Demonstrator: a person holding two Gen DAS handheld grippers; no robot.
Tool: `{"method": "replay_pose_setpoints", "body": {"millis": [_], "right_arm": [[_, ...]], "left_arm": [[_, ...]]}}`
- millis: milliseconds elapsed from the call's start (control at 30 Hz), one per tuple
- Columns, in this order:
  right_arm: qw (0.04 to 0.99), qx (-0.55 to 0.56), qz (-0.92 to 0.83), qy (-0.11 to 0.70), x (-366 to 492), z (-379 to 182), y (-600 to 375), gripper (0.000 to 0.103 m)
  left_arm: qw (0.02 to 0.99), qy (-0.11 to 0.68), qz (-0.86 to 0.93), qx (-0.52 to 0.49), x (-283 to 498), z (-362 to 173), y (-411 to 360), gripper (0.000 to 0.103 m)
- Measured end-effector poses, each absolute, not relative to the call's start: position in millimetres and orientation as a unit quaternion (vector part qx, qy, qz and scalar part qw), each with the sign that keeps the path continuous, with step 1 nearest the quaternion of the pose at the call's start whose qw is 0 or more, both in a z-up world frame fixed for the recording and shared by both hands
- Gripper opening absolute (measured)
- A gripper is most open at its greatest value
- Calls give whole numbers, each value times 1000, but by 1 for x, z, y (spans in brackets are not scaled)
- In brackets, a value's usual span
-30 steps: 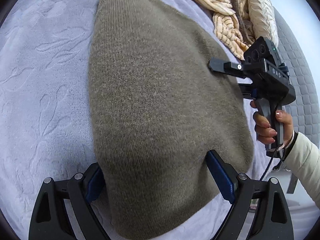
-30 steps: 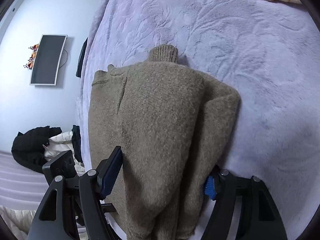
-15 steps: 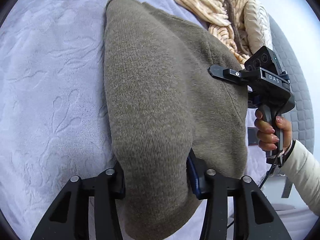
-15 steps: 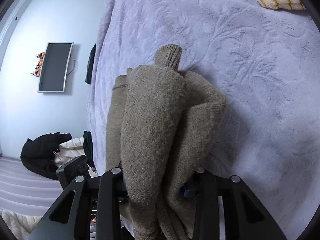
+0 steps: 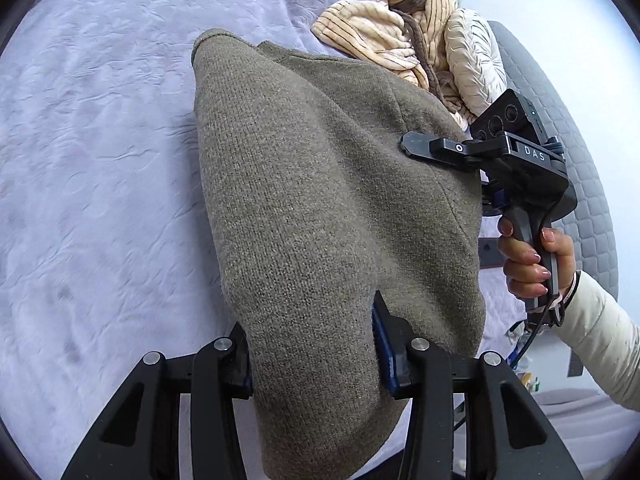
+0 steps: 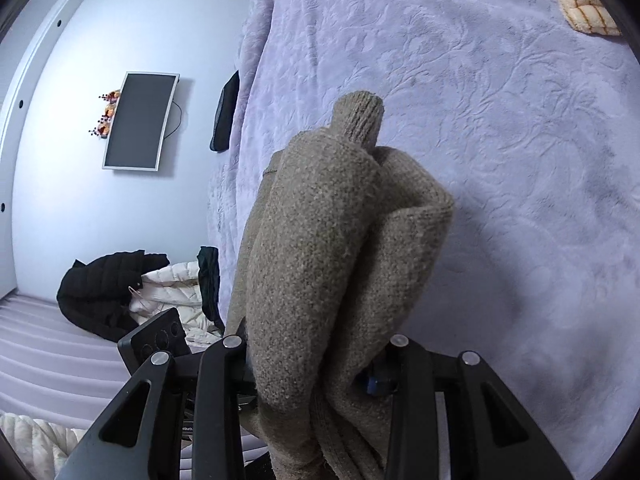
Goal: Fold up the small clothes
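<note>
- Right gripper point(image 5: 416, 148): body lettered "DAS"; clamped on the sweater's point(image 5: 320, 200) far edge.
- Left gripper point(image 5: 312, 352): clamped on the sweater's near edge.
- Sweater: raised above the lilac bedspread point(image 5: 100, 160), open bedspread leftward.

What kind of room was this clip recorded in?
Most likely a bedroom: a lavender embossed bedspread under the sweater, a wall-mounted screen, and jackets heaped beside it.

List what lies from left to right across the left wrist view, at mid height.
Lavender bedspread → olive knit sweater → right gripper, its jaws shut on the sweater's edge → the hand on its handle → grey quilted headboard.
</note>
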State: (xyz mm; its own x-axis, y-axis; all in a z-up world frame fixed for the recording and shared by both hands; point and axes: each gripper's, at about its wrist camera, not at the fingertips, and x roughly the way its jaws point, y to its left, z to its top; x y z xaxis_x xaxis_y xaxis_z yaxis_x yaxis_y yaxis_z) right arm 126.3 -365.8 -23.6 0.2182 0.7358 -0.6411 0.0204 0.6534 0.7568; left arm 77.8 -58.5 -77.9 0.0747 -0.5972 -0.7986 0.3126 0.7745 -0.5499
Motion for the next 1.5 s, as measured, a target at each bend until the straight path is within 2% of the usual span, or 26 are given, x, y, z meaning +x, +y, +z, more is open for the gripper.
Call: {"method": "replay_pose_setpoints", "body": {"millis": [200,367,433,467,500,533,833,1033,1067,1100,1133,1167,1300,1500], "right_arm": [[692,340,265,579,106,-43,-332,37],[676,319,249,616,98,-87,-308,37],[678,293,215,640,97,-106,-305,42],[679,289,200,645,97,-112,-307,45],[679,292,189,647,97,-116,-311,52],[682,298,172,645,94,-116,-318,56],[720,250,133,634,35,-49,-338,56],[686,291,178,643,-26,-51,-297,56],[683,286,176,649,-30,-55,-289,55],[683,276,169,655,-32,-61,-283,46],[685,260,157,663,-33,-66,-275,17],[689,242,144,668,-32,-68,-269,6],[714,159,62,679,-33,-74,-272,6],[688,230,25,688,-48,-102,-302,8]], "left_arm": [[727,613,-292,-107,45,-81,-24,46],[718,640,-258,-90,24,-114,-5,46],[712,656,-240,-72,18,-130,2,48],[711,658,-238,-68,16,-134,5,53],[712,657,-236,-67,14,-135,8,54],[712,657,-237,-68,13,-134,12,54],[745,632,-195,-85,11,-99,54,54],[746,634,-193,-66,23,-101,47,54],[744,635,-199,-59,24,-102,38,54],[743,636,-203,-49,23,-104,32,54],[744,636,-203,-36,22,-106,26,54],[745,635,-202,-22,20,-109,21,54],[738,644,-203,-10,8,-123,21,54],[728,654,-204,11,-13,-137,19,55]]}}
